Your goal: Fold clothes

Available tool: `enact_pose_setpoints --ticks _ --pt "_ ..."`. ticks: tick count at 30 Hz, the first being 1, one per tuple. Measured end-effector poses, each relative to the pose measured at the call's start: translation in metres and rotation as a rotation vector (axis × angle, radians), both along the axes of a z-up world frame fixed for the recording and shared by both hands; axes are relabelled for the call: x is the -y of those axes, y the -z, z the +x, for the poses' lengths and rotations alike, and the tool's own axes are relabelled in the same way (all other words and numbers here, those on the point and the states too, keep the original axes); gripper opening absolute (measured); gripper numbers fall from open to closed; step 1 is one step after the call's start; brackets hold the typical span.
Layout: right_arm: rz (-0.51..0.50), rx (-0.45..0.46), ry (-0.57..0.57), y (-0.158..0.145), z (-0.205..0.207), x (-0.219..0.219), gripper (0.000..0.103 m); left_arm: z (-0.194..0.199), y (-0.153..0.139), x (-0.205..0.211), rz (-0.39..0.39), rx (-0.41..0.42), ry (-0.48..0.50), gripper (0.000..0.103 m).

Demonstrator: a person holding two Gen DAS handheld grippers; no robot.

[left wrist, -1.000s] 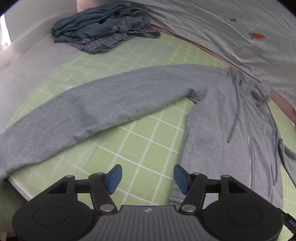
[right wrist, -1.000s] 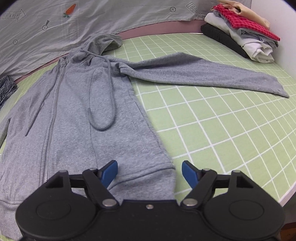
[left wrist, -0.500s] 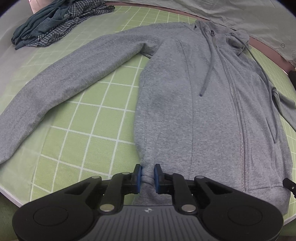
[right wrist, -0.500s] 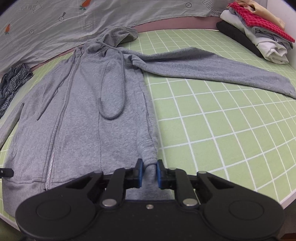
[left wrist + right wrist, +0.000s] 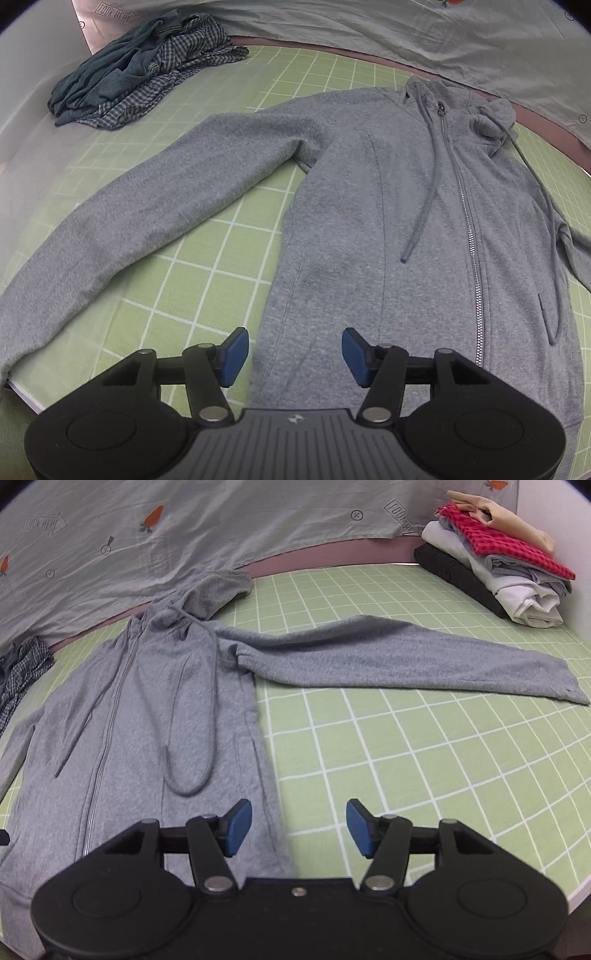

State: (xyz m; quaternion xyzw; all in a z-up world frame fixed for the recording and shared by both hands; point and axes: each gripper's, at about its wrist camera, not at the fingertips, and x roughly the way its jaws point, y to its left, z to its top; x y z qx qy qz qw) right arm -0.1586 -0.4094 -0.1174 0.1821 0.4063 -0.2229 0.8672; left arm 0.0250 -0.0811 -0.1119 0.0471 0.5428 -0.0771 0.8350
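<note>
A grey zip-up hoodie point(image 5: 388, 229) lies flat and face up on the green grid mat point(image 5: 207, 258), hood toward the far side. Its left sleeve point(image 5: 155, 206) stretches out to the left and its right sleeve point(image 5: 406, 661) to the right. My left gripper point(image 5: 291, 354) stands open above the hoodie's lower left hem, holding nothing. Over the lower right hem edge, my right gripper point(image 5: 299, 827) is open too, with the hoodie point(image 5: 155, 716) lying loose under its left finger.
A heap of unfolded teal and checked clothes point(image 5: 136, 70) lies at the mat's far left. A stack of folded clothes point(image 5: 495, 565) sits at the far right. A grey printed sheet point(image 5: 184, 535) runs along the back edge. The mat's front edge point(image 5: 22, 391) is close.
Both grippers were shut on the hoodie's bottom hem corners half a second ago and have let go. They now stand open and the hoodie lies flat.
</note>
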Motion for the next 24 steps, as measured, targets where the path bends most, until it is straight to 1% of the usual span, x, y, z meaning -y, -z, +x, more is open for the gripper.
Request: enact_pose_setpoints --ticks 1,2,4,7,8,14,18,24 --pt "0.003 0.006 0.01 0.0 0.005 0.006 0.058 0.004 0.001 0.003 0.006 -0.002 0.0 0.065" --pt "0.003 0.008 0.02 0.0 0.01 0.013 0.058 0.008 0.002 0.006 0.008 -0.007 -0.002 0.066" --pt "-0.001 0.014 0.037 0.001 0.022 0.025 0.056 0.017 0.005 0.011 0.013 -0.016 -0.006 0.066" --pt "0.0 0.029 0.044 0.003 0.043 0.042 0.049 0.033 0.009 0.02 0.022 -0.022 -0.011 0.066" --pt "0.0 0.034 0.045 0.003 0.051 0.047 0.048 0.039 0.01 0.023 0.022 -0.019 -0.007 0.066" --pt "-0.009 0.046 0.011 0.012 0.107 0.072 0.047 0.085 0.017 0.048 0.056 0.005 0.024 0.068" --pt "0.009 0.022 0.003 0.027 0.144 0.088 0.045 0.11 0.026 0.06 0.072 -0.014 0.007 0.068" --pt "-0.034 0.022 -0.004 0.035 0.189 0.116 0.045 0.139 0.038 0.075 0.101 -0.043 -0.023 0.071"
